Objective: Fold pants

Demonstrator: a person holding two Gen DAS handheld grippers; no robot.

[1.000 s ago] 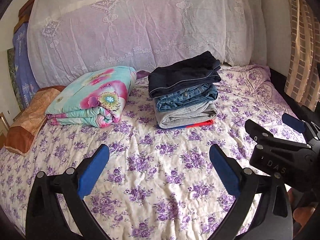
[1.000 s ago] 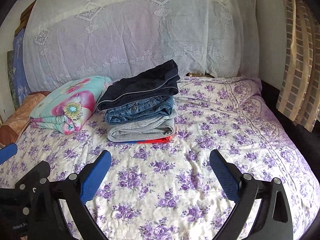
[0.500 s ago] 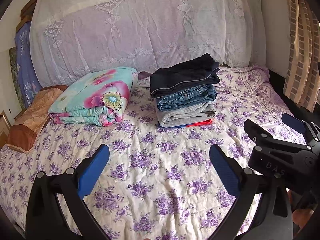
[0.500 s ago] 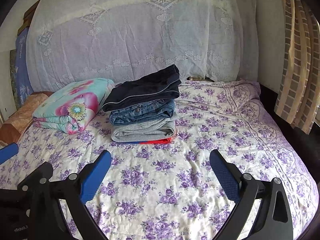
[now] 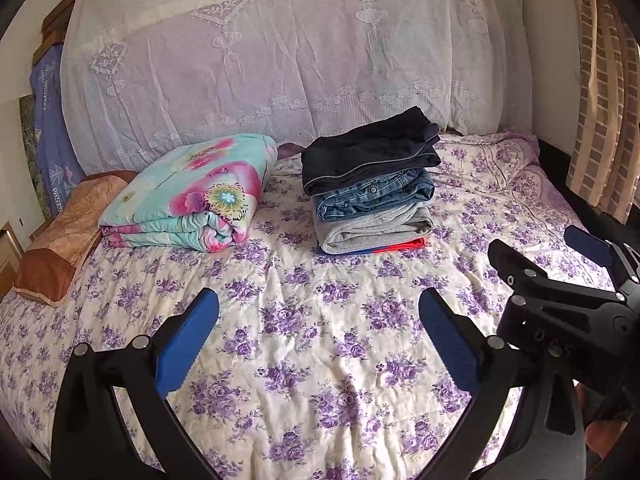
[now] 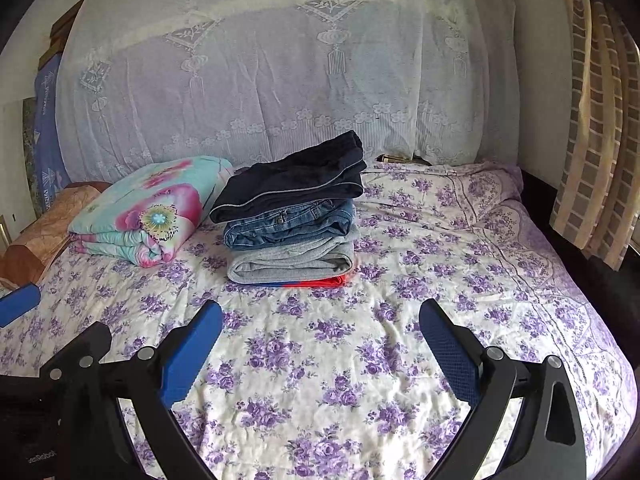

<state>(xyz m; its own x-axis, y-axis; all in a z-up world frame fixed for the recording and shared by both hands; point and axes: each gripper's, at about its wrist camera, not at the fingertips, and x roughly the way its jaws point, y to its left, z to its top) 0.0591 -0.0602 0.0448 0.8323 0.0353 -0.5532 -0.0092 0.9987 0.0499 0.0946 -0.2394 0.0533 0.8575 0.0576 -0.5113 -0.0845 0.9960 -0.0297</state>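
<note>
both grippers spread wide above the purple-flowered quilted bed (image 5: pixel 320 320).
left gripper (image 5: pixel 319 320) and right gripper (image 6: pixel 320 330) hold nothing; the stack of folded pants (image 5: pixel 370 184), frame centre, largely hides its red bottom layer.

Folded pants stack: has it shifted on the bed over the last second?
No. In the left wrist view the folded pants stack keeps the same gap to the floral blanket on its left; neither has slid on the bedspread.

The left gripper (image 5: pixel 319 328) has matte black plastic arms forking toward ten and two o'clock, each ending in a blue textured rubber pad (image 5: pixel 187 340), with round silver screws at the joints. The right gripper (image 6: pixel 320 338) matches; its black body carries faint pale lettering, seen at three o'clock in the left view.
</note>
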